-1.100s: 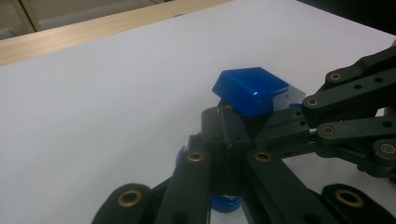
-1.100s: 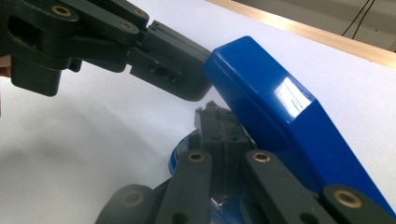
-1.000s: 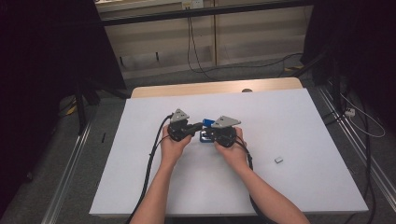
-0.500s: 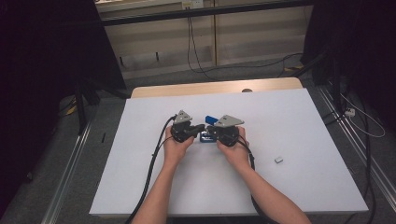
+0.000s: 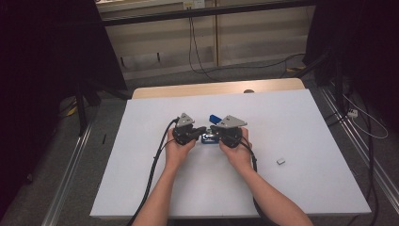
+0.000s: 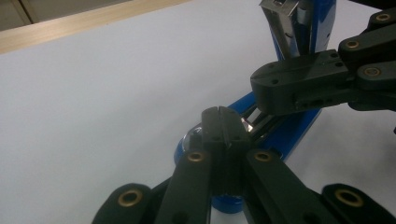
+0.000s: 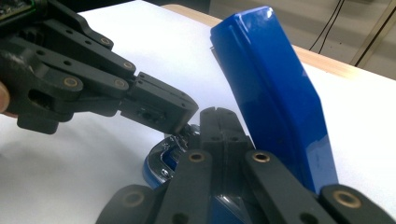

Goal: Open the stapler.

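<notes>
A blue stapler (image 5: 210,138) lies on the white table (image 5: 301,122) with its top arm (image 7: 275,93) swung up, showing the metal staple channel (image 6: 285,23). My left gripper (image 5: 201,130) comes in from the left, jaws shut, its tip (image 6: 219,112) resting on the shiny metal at the stapler's base (image 6: 292,133). My right gripper (image 5: 214,130) comes in from the right, jaws also shut (image 7: 218,114), and meets the left gripper (image 7: 159,105) tip to tip over the base (image 7: 156,165). Nothing shows between either pair of jaws.
A small pale block (image 5: 281,161) lies on the table to the right of the hands. A wooden strip (image 5: 216,88) runs along the table's far edge. Cables (image 5: 155,165) trail from the grippers toward the near edge. Metal rails (image 5: 70,174) flank the table.
The stapler's blue top arm has swung up and now stands behind the grippers. Both grippers have stayed at the base, the left one edging slightly right.
</notes>
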`<action>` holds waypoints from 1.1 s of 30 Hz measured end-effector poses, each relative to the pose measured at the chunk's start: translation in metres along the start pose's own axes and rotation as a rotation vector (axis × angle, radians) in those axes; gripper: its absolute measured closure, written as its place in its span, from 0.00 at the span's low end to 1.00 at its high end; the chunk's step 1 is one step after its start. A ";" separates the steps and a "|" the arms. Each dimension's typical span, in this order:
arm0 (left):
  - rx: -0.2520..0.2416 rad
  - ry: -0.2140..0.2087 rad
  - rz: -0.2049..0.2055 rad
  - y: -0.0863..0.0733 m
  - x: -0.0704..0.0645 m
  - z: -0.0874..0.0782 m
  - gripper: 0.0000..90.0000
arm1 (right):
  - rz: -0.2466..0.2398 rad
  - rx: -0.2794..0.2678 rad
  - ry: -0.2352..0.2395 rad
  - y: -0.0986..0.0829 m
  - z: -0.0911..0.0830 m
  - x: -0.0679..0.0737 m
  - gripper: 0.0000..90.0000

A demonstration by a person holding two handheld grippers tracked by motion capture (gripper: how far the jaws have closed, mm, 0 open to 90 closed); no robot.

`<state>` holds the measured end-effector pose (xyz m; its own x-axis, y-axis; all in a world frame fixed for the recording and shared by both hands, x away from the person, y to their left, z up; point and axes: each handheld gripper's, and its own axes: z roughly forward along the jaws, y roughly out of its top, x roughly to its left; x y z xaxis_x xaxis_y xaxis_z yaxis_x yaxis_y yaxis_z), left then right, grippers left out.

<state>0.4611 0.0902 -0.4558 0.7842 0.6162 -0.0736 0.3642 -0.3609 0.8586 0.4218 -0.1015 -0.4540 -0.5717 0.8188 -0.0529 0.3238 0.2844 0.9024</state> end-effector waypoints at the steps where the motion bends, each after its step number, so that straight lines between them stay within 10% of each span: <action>1: 0.009 0.005 0.003 -0.001 0.000 0.001 1.00 | -0.002 0.002 -0.001 0.000 0.000 0.000 1.00; 33: 0.016 0.037 0.032 0.000 -0.005 0.001 1.00 | 0.029 0.031 -0.129 0.005 -0.022 -0.014 1.00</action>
<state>0.4575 0.0867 -0.4558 0.7765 0.6296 -0.0275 0.3476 -0.3915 0.8520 0.4149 -0.1226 -0.4398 -0.4609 0.8835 -0.0836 0.3632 0.2738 0.8906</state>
